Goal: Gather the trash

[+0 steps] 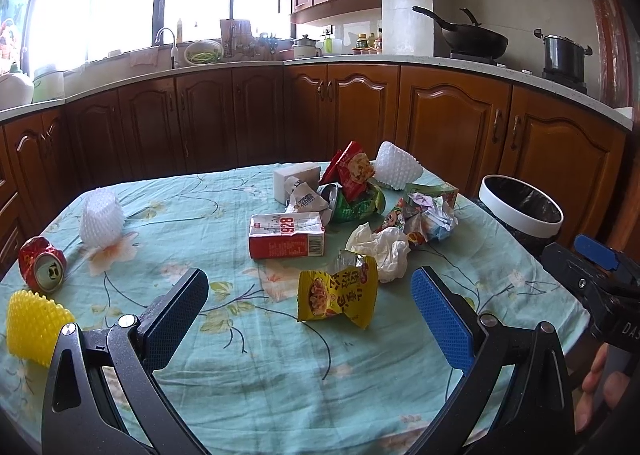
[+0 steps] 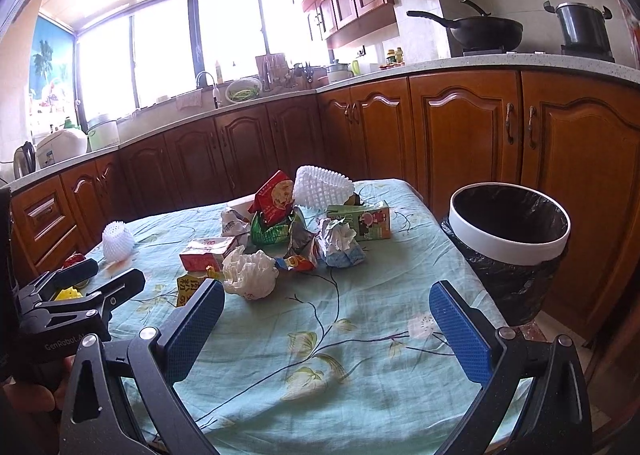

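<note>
Trash lies scattered on a table with a teal floral cloth (image 1: 248, 367). My left gripper (image 1: 308, 295) is open, with a yellow snack wrapper (image 1: 338, 293) on the cloth just ahead between its fingers. Beyond lie a crumpled white tissue (image 1: 382, 245), a red and white carton (image 1: 286, 235) and a pile of wrappers (image 1: 356, 183). My right gripper (image 2: 326, 307) is open over bare cloth, the tissue (image 2: 250, 271) ahead on its left. A white-rimmed bin (image 2: 508, 239) with a black liner stands off the table's right edge.
A crushed red can (image 1: 42, 263), a yellow foam net (image 1: 34, 321) and a white foam net (image 1: 100, 219) sit at the table's left. Another white net (image 1: 398, 165) and a green carton (image 2: 360, 221) lie at the far side. Wooden cabinets (image 1: 448, 123) ring the room.
</note>
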`<state>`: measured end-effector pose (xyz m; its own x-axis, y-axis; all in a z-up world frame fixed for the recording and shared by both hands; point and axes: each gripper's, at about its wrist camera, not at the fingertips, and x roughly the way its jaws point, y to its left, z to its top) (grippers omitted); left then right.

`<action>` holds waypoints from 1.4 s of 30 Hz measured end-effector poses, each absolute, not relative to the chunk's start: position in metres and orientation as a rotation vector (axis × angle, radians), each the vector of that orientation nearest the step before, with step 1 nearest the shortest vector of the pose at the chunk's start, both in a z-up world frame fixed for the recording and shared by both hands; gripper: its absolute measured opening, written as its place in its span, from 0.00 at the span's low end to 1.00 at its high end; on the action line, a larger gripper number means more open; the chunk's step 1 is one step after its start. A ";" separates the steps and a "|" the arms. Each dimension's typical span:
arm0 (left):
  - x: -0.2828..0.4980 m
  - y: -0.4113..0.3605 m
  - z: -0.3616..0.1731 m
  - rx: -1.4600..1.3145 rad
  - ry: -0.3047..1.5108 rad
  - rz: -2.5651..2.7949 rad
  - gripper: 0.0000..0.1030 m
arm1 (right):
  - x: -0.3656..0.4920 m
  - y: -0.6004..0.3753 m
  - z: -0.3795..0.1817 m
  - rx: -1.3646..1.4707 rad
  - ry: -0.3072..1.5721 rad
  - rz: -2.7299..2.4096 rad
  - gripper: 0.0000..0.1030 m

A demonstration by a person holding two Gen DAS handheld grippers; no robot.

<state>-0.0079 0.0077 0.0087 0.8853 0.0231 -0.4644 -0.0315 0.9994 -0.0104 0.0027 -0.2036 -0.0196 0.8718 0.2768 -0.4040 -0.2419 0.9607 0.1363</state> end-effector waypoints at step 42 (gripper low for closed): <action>0.035 0.017 -0.015 -0.074 0.661 -0.046 0.93 | 0.065 -0.184 -0.043 0.191 0.652 0.446 0.70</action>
